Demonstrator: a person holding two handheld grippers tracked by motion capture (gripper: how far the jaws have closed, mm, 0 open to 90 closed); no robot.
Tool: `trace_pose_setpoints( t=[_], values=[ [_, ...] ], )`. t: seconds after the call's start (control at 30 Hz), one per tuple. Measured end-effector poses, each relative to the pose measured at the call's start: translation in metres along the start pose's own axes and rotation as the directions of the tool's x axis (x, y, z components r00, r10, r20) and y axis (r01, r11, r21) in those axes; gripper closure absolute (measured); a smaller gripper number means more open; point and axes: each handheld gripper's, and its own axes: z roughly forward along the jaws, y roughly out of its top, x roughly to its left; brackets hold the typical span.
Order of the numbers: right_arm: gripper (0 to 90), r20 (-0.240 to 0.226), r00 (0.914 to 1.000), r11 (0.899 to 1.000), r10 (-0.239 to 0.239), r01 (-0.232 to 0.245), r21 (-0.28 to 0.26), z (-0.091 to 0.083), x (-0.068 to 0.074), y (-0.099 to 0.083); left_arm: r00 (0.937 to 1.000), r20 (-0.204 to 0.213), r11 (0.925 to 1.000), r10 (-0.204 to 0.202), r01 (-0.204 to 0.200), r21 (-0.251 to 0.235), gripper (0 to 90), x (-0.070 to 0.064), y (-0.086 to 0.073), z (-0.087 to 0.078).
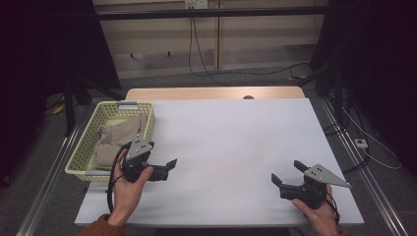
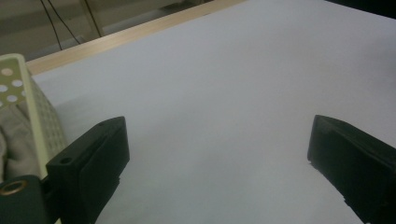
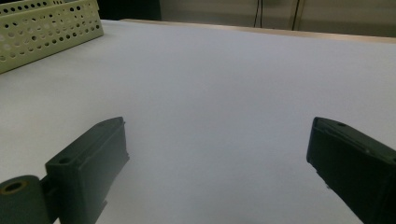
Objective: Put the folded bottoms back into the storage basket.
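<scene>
White table (image 1: 231,147) spans high view, wood strip along far edge. Pale yellow perforated basket (image 1: 88,147) at table's left edge, beige cloth (image 1: 115,137) bunched inside. Left gripper (image 1: 164,166) near table's front-left, just right of basket, 2 jaws spread wide, nothing between them. Right gripper (image 1: 285,173) near table's front-right corner, well apart from basket, 2 jaws spread wide, nothing held. Hand (image 1: 129,189) under left gripper; hand (image 1: 319,214) under right.

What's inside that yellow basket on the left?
The basket holds crumpled beige cloth, which fills most of it. Anything under the cloth is covered, so I cannot tell. The left gripper overlaps the basket's near corner.
</scene>
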Motion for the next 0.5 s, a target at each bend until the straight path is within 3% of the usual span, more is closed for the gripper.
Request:
trace_pose_setpoints(
  t=[0.07, 0.2, 0.5],
  values=[
    [4.7, 0.0, 1.0, 1.0, 0.0, 0.0, 0.0, 0.0, 0.0, 0.0, 0.9998, 0.021, 1.0, 0.004, -0.004, 0.0, 5.6, -0.003, 0.002, 0.005],
    [4.5, 0.0, 1.0, 1.0, 0.002, -0.002, 0.0, 0.0, 0.0, 0.0, 0.9994, 0.026, 0.9998, 0.021, -0.021, 0.0, 5.5, -0.009, 0.004, 0.014],
    [4.5, 0.0, 1.0, 1.0, 0.002, -0.002, -0.001, 0.0, -0.001, 0.0, 0.9996, 0.024, 0.9998, 0.014, -0.013, -0.014, 7.0, -0.016, 0.004, 0.037]
  ],
)
